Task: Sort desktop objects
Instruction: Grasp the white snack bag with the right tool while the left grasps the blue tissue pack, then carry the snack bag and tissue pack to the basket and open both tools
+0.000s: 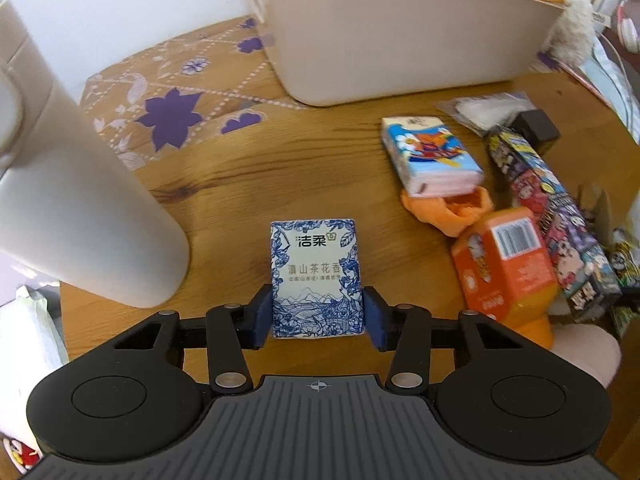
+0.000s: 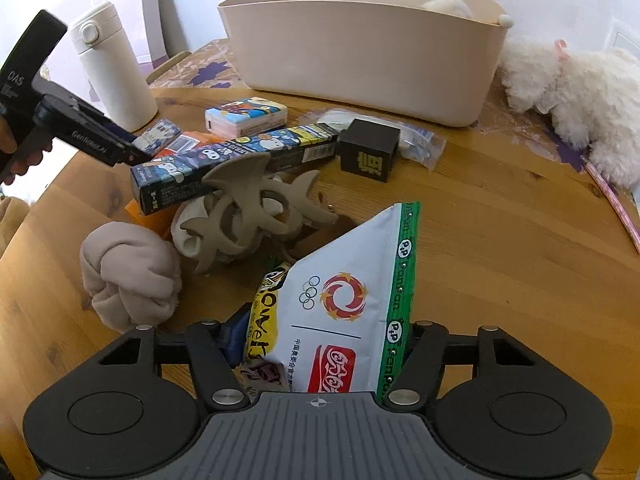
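- Nearest my left camera sits the left gripper (image 1: pixel 318 312), pitched steeply down at the wooden table (image 1: pixel 248 176); its blue pads are pressed against both long sides of the blue-and-white tissue pack (image 1: pixel 316 276), so I read it as clamped on that pack.
- That pack sits dead centre in the left view, printed face up, with the white flask (image 1: pixel 80 200) at about ten o'clock from it.
- From the same pack, the beige bin (image 1: pixel 400 40) lies at twelve to one o'clock, well apart, standing partly on a purple-flowered mat (image 1: pixel 168 116).
- At two o'clock lies a cartoon tissue pack (image 1: pixel 432 152) resting on something orange; an orange bottle (image 1: pixel 508 264) lies at three o'clock beside a long cartoon box (image 1: pixel 548 208).
- On my right camera, the right gripper (image 2: pixel 320 344) is also tilted down, and the white snack bag (image 2: pixel 352 308) fills the gap between its fingers; the right finger is hidden behind the bag, so I cannot tell whether the pads are gripping it.
- From the bag, a knotted beige cloth (image 2: pixel 128 276) is at nine o'clock, a grey hair claw (image 2: pixel 248 208) at eleven, a black cube (image 2: pixel 368 148) at twelve.
- A white plush toy (image 2: pixel 568 92) lies at two o'clock, beside the bin.
- At ten o'clock in the right view I see the left gripper's black body from the side, angled down, a person's fingers (image 2: pixel 24 156) wrapped around its handle.
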Available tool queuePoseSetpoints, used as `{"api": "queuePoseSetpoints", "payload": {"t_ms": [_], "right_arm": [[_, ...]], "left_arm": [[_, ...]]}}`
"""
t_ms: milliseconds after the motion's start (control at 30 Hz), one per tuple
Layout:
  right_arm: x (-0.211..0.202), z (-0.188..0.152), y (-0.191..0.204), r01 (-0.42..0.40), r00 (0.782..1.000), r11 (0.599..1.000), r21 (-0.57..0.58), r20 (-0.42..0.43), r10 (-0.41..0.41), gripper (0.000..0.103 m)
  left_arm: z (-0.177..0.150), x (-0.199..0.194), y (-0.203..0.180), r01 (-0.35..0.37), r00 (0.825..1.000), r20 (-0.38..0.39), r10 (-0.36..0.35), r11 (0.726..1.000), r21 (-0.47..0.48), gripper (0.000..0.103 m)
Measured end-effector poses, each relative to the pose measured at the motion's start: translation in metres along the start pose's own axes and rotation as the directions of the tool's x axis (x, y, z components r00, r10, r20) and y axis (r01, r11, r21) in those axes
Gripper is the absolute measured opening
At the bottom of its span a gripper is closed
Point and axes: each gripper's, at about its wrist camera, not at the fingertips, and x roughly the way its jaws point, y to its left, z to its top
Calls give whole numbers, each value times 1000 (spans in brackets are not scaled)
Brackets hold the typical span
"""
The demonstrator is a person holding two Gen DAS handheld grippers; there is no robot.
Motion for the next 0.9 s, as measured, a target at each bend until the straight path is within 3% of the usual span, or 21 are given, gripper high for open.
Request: {"api": "queuePoseSetpoints", "payload": {"t_ms": [300,900], "right_arm": [[-18,-6,-15,16,999,998,55,37,-18,58],[-70,31,-53,74,977,992,98,193,-92,58]], "left_arm": [[-10,-8,-9,17,1000,-1,-17,1000,4,47],[13,-69,-1,50,990,136,-43,998,-46,47]]}}
